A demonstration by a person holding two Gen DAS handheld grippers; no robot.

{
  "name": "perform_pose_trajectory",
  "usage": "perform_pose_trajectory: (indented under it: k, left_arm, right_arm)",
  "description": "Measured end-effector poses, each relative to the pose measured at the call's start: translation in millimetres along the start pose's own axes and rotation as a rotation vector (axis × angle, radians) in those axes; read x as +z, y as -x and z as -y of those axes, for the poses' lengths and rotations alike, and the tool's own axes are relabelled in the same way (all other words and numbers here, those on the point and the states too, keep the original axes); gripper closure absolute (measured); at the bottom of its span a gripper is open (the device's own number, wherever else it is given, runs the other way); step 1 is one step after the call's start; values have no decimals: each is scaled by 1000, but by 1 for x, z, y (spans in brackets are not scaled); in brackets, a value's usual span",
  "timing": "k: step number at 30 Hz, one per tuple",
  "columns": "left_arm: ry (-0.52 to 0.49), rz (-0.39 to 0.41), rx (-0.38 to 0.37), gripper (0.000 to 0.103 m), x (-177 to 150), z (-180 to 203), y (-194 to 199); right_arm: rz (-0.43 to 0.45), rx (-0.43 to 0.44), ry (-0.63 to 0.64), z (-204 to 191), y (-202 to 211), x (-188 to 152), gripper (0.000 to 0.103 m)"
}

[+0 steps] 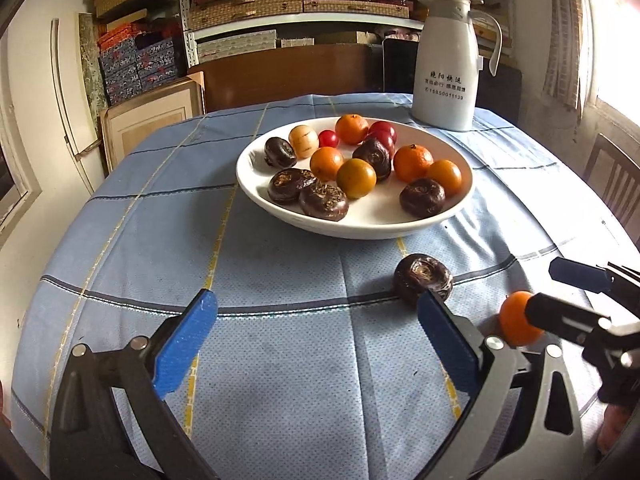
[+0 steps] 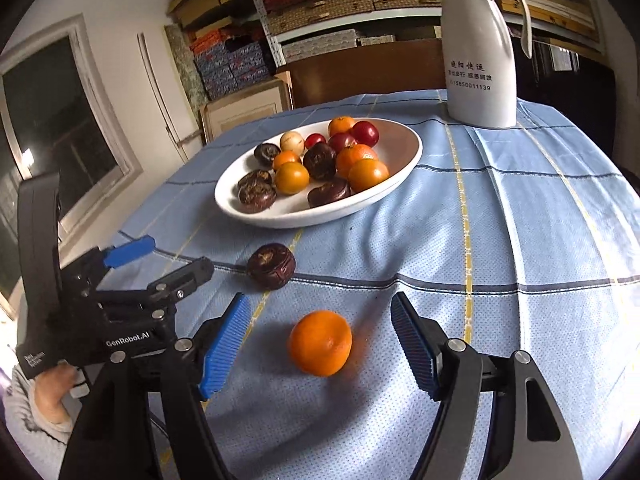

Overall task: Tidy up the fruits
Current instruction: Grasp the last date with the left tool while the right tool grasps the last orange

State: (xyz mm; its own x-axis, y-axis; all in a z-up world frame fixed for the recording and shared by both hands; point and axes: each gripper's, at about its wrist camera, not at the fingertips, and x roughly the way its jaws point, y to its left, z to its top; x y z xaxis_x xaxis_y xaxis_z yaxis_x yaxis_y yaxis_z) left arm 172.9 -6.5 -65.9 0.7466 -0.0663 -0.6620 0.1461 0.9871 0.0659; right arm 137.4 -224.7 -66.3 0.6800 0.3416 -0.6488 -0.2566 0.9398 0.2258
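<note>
The surface (image 1: 280, 360) carries a blue checked cloth, with a white jug (image 1: 446, 64) at its far side and shelves of stacked boxes (image 1: 248, 4) behind. A white plate (image 1: 360, 224) holds oranges, dark water chestnuts and small red fruits. On the cloth nearer than the plate, one loose orange (image 2: 320, 342) lies untouched between the parted fingers of the right claw (image 2: 320, 344), one loose chestnut (image 1: 422, 278) lies just beside the left claw (image 1: 316, 332), which is also apart and holds nothing.
</note>
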Motion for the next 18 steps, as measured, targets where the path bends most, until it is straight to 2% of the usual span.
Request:
perform_pose_trajectory:
  k: [18]
  left_arm:
    - [1,-6,6,5,-1,-1,-1]
  right_arm:
    - [-79,-46,68,-12,-15,-2,31]
